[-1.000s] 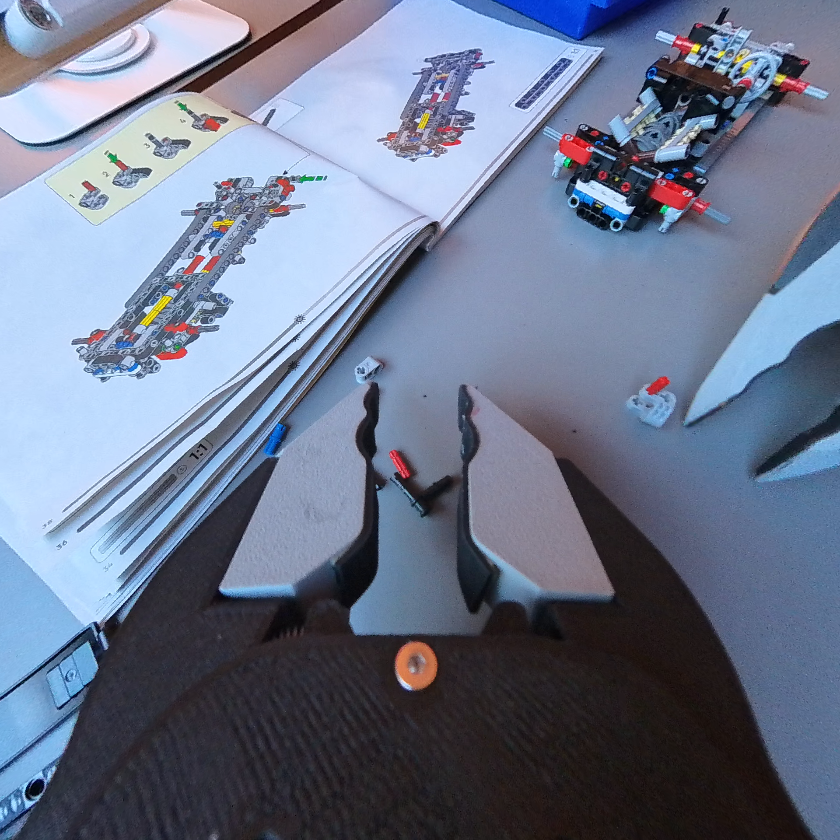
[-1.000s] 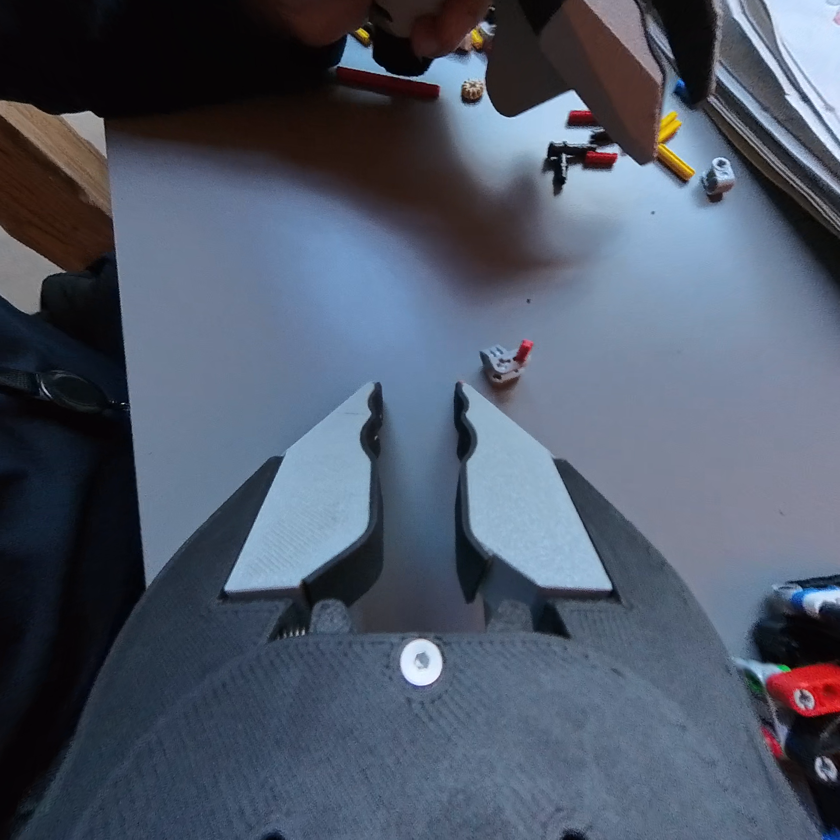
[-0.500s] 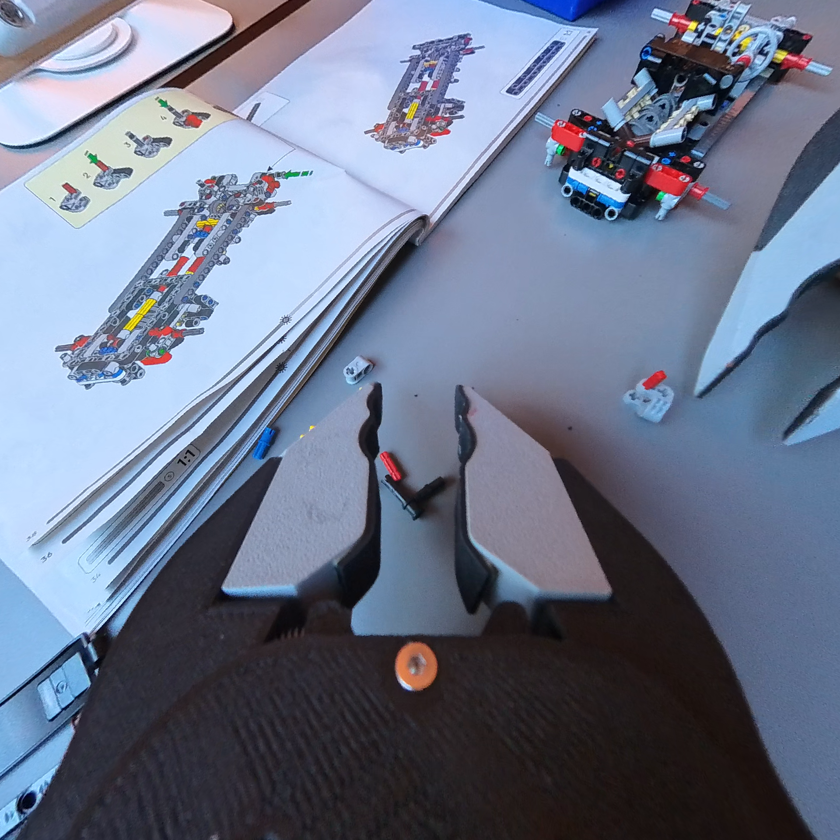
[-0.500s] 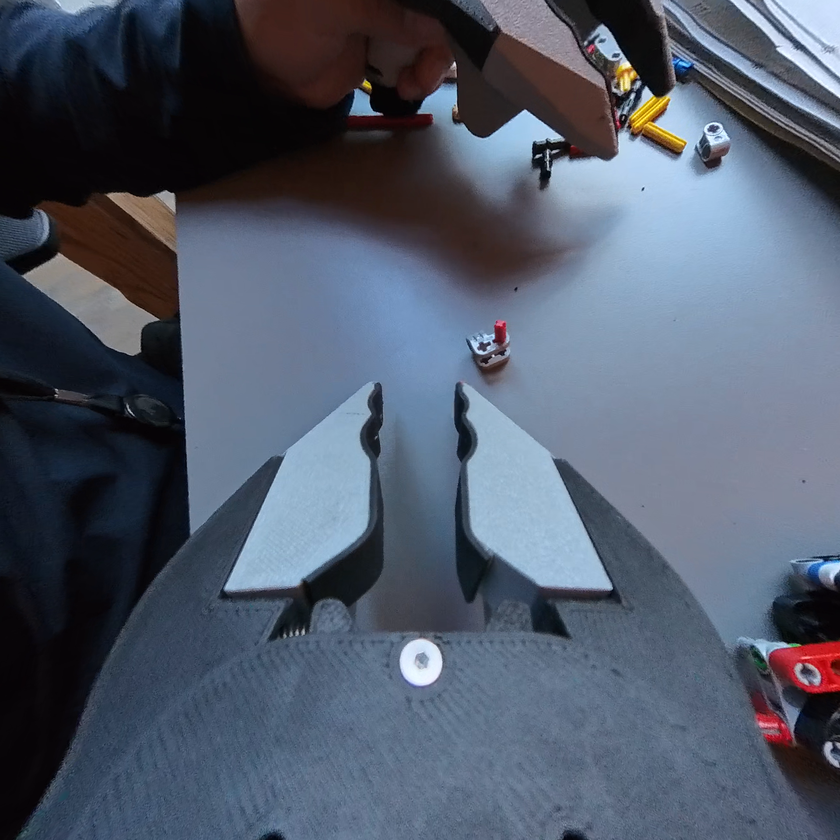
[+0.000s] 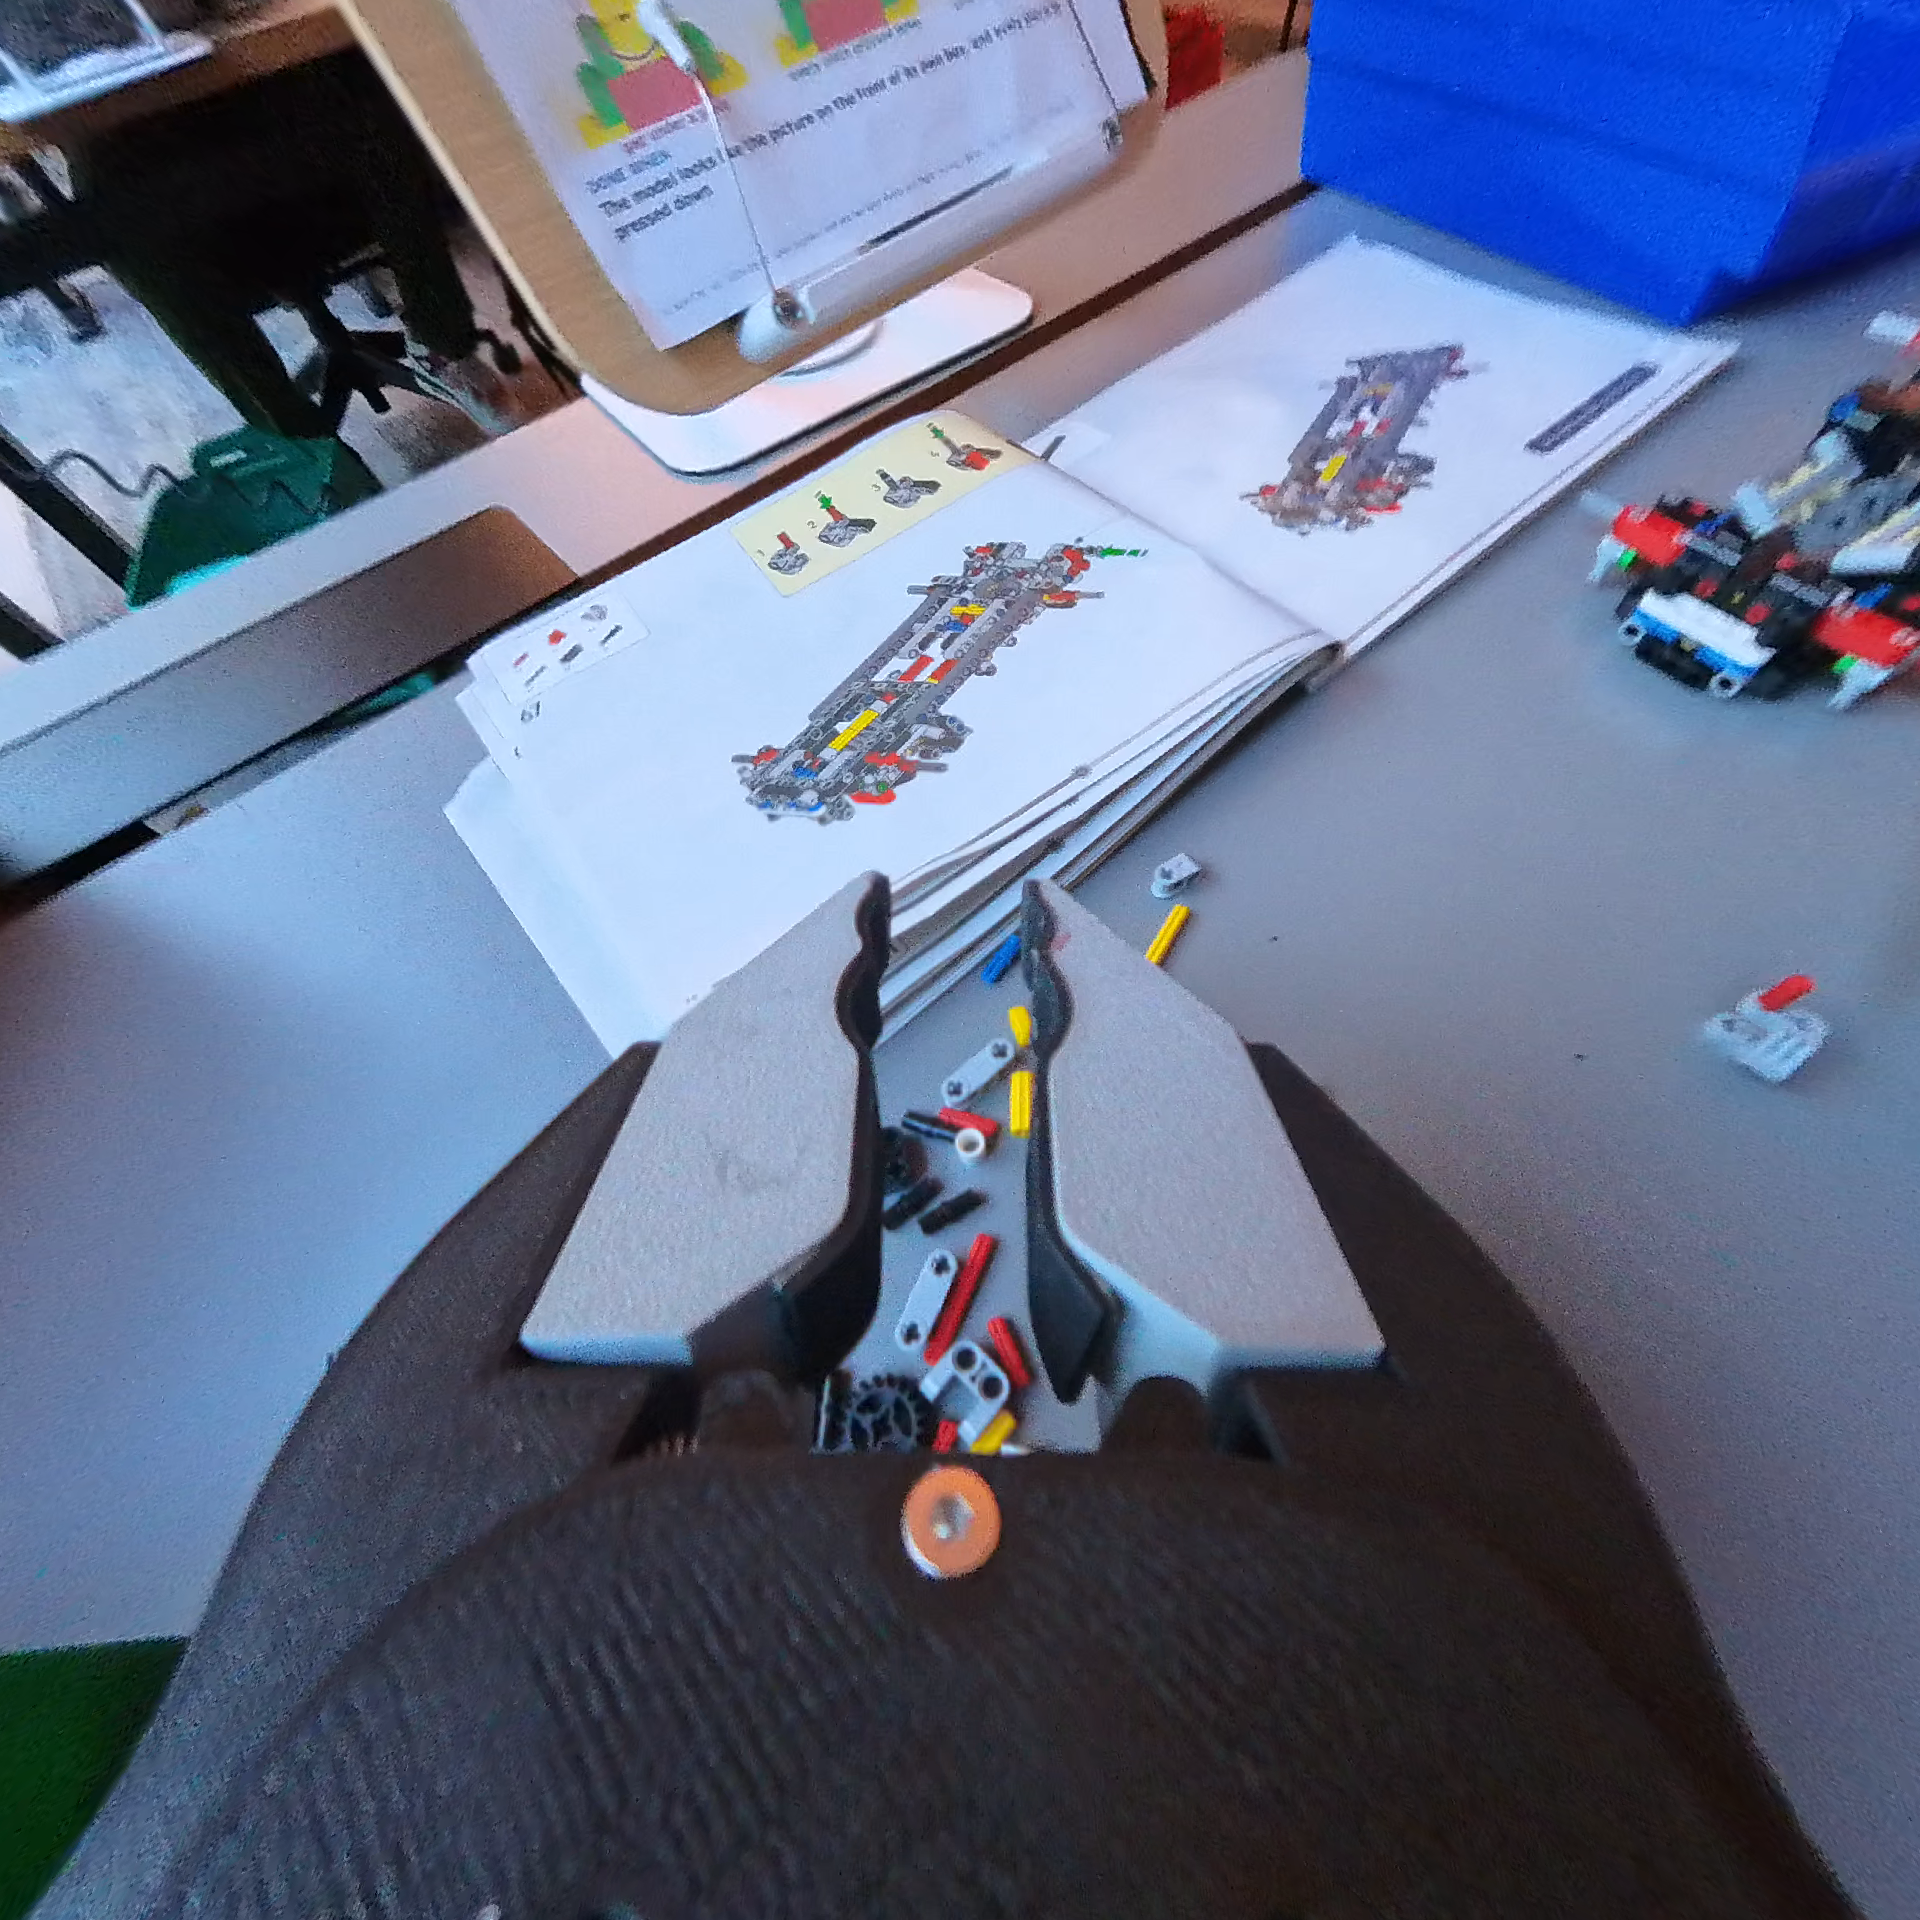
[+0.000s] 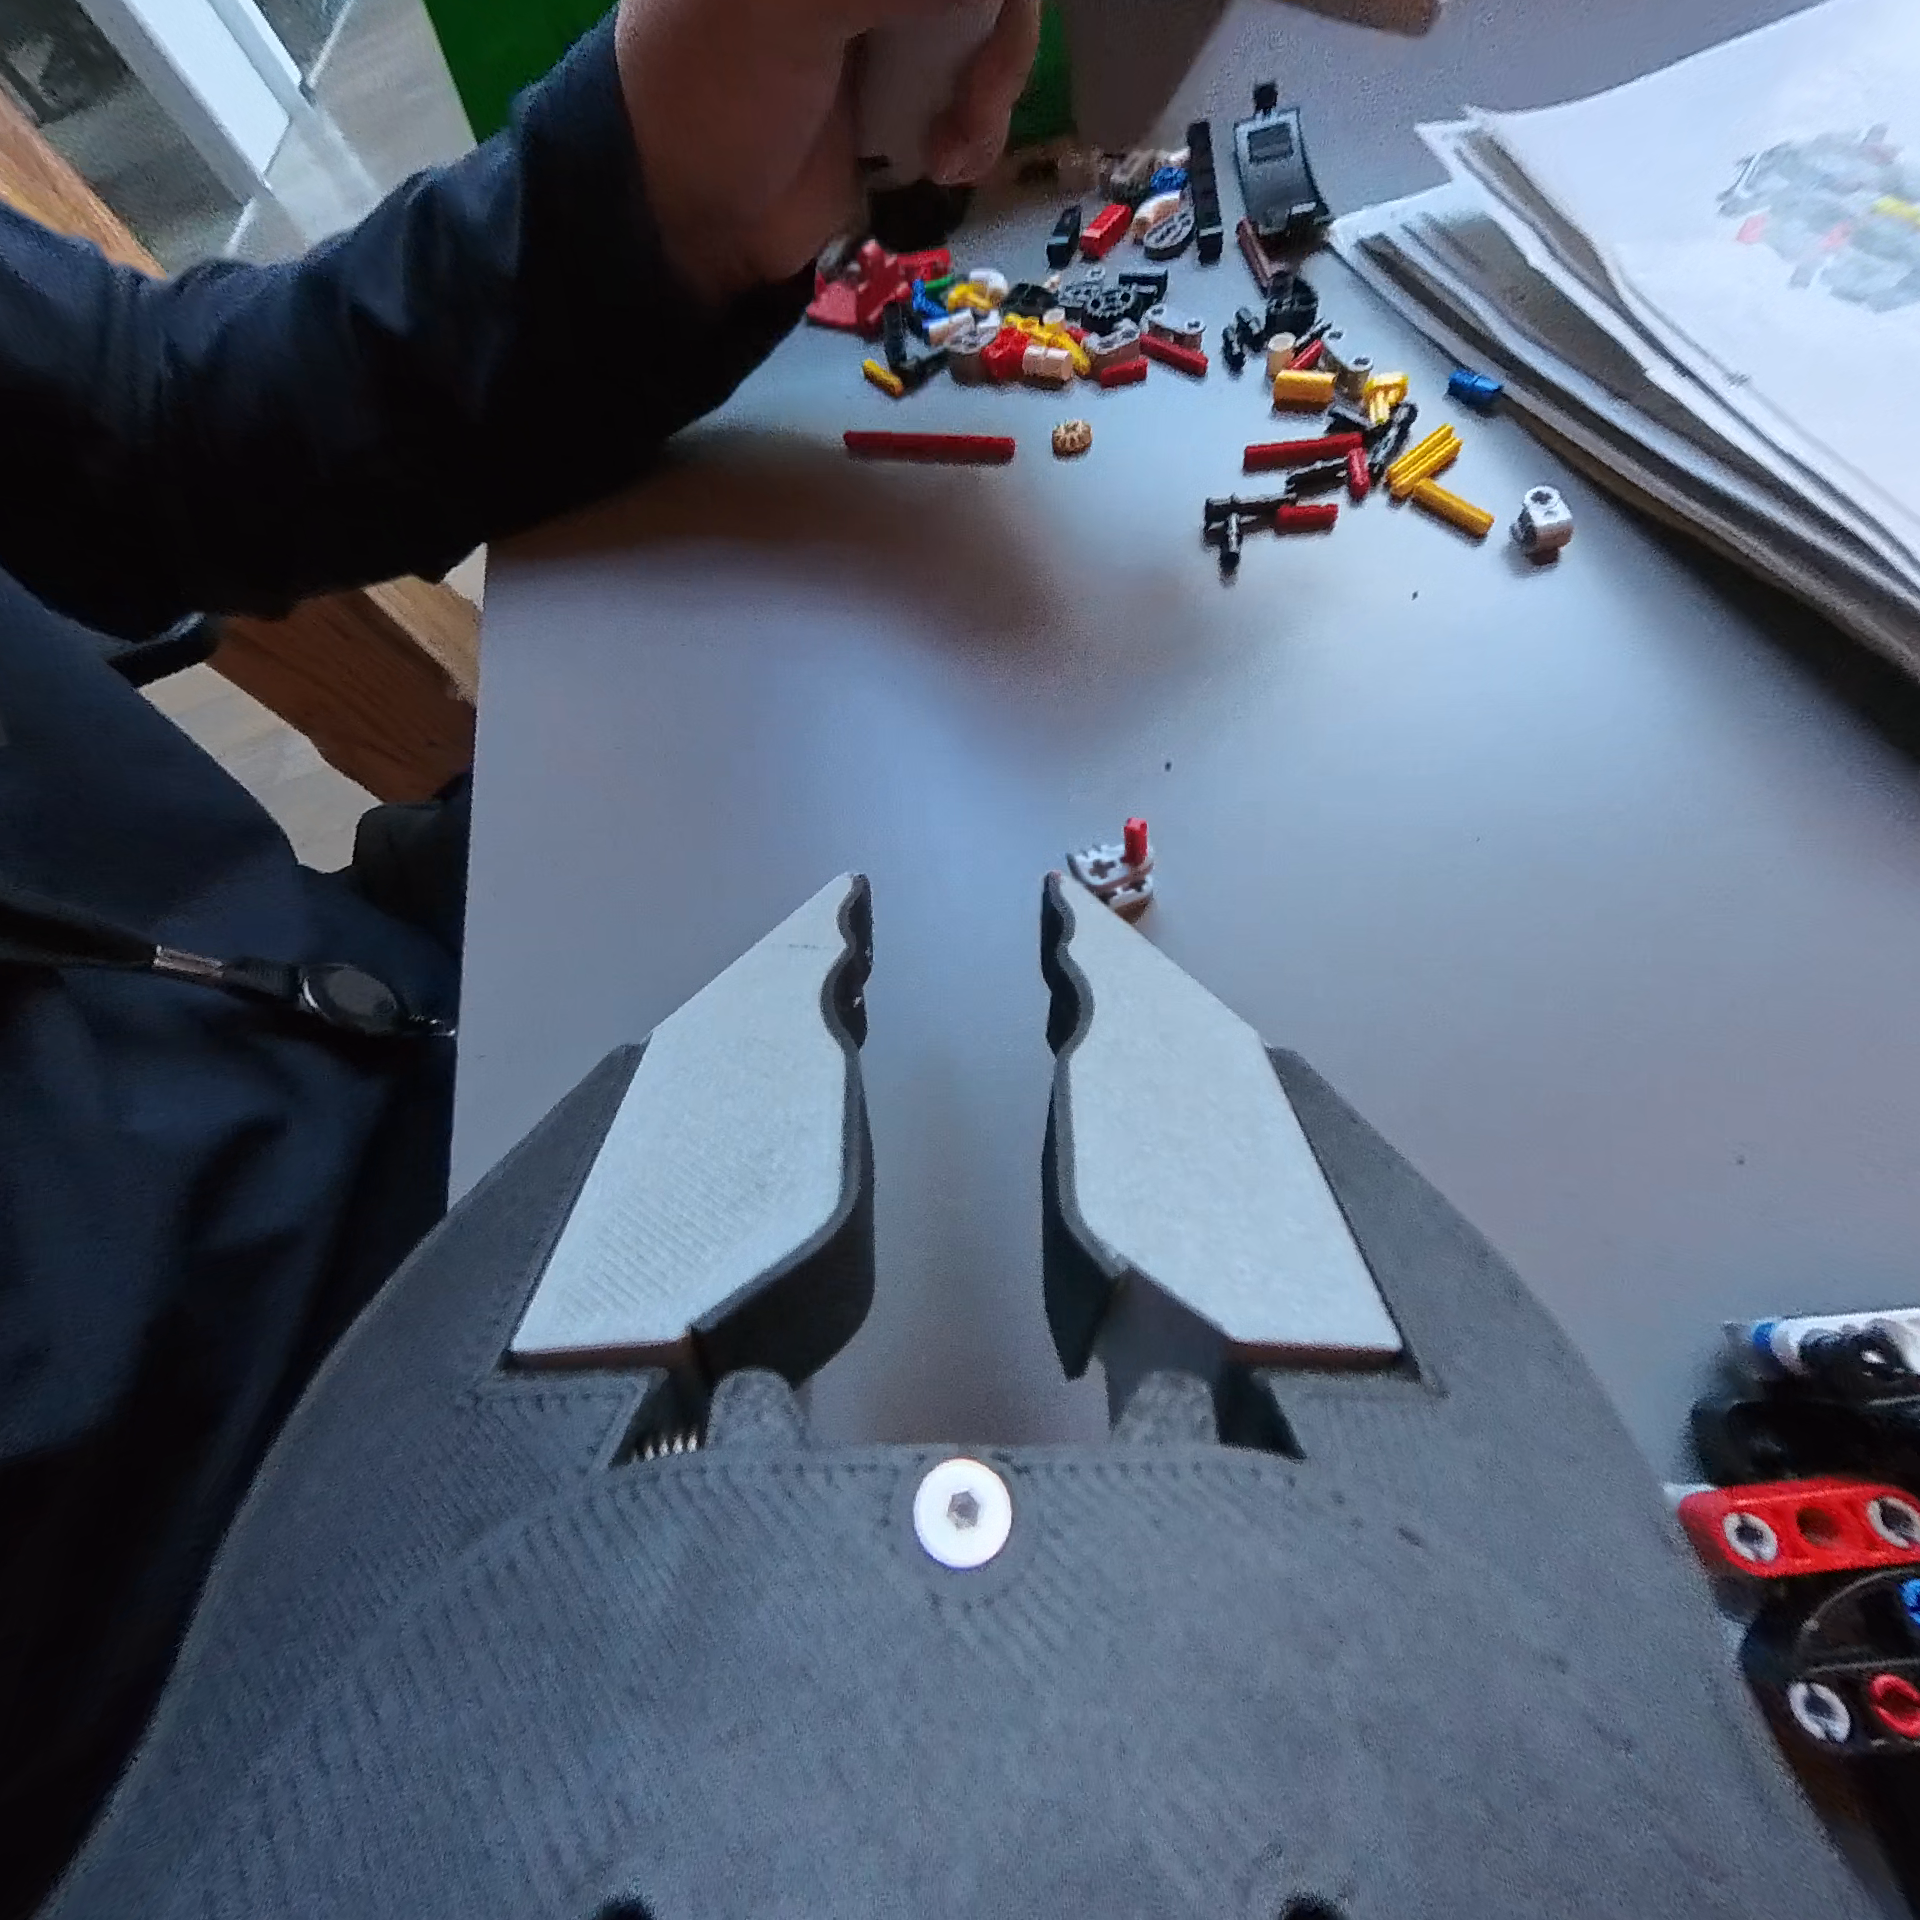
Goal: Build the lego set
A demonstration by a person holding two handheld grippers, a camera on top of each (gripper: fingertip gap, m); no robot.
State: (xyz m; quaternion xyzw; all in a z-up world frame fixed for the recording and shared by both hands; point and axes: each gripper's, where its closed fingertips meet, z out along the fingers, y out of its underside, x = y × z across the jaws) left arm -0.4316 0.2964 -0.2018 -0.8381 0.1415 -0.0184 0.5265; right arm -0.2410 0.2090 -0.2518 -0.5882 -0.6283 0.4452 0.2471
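Note:
My left gripper [image 5: 954,888] is open and empty, raised above the grey table [image 5: 1455,1039] near the open instruction booklet [image 5: 935,675]. Several loose building pieces [image 5: 961,1143] lie on the table below the gap between its fingers. My right gripper [image 6: 954,883] is open and empty, low over the table. A small grey piece with a red pin [image 6: 1112,873] stands just beyond its right fingertip, apart from it; it also shows in the left wrist view [image 5: 1763,1034]. A black piece with a red pin [image 6: 1262,516] lies farther off.
A partly built model [image 5: 1766,592] sits right of the booklet and shows at the right edge [image 6: 1818,1538]. A pile of loose pieces [image 6: 1091,312] lies by the booklet [image 6: 1714,343]. A person's hand [image 6: 831,125] holds the left gripper. A blue box [image 5: 1610,135] and a sheet stand [image 5: 810,156] are behind. There is about 20 cm between the tips of the two grippers.
My left gripper has risen and drawn back from the red pin and black piece, with its fingers a little closer together and nothing between them. My right gripper has shifted slightly toward the grey piece.

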